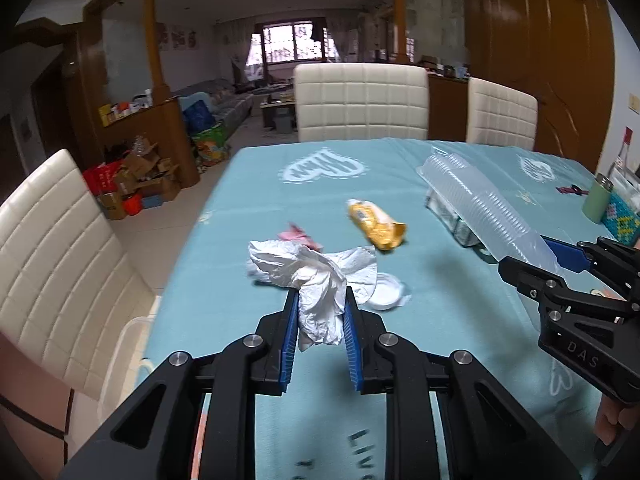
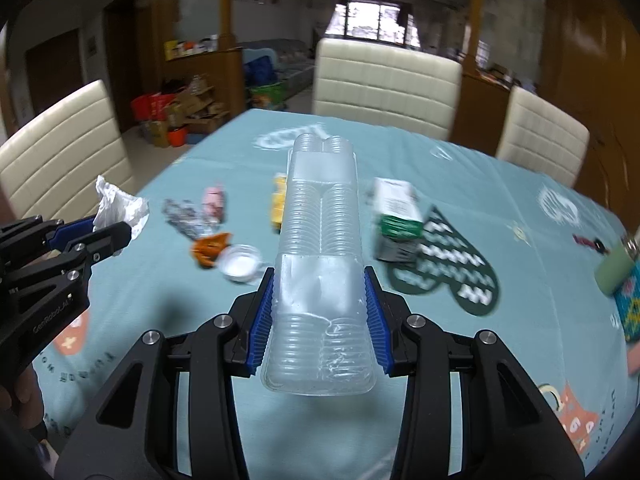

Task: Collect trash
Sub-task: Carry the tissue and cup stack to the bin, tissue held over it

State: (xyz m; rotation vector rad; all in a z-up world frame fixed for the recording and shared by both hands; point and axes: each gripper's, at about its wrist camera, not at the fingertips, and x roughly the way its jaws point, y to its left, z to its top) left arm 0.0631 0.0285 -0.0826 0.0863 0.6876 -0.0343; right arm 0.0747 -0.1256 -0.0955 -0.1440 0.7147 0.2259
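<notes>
Clamping crumpled tissue (image 1: 320,300), the left gripper (image 1: 320,312) hung above the table's (image 1: 248,184) near edge; the right gripper (image 2: 320,292) pinched a clear tray (image 2: 320,240), its long axis pointing toward the far edge.

Near the middle of the table (image 2: 500,208) a lid (image 2: 240,266) is found – a wrapper (image 2: 210,249) touching it at its left, a carton (image 2: 398,210) to the right, chairs (image 2: 386,82) behind the far edge.

Black claw (image 1: 322,300), blue ribbed pads (image 1: 291,332), silver screws
</notes>
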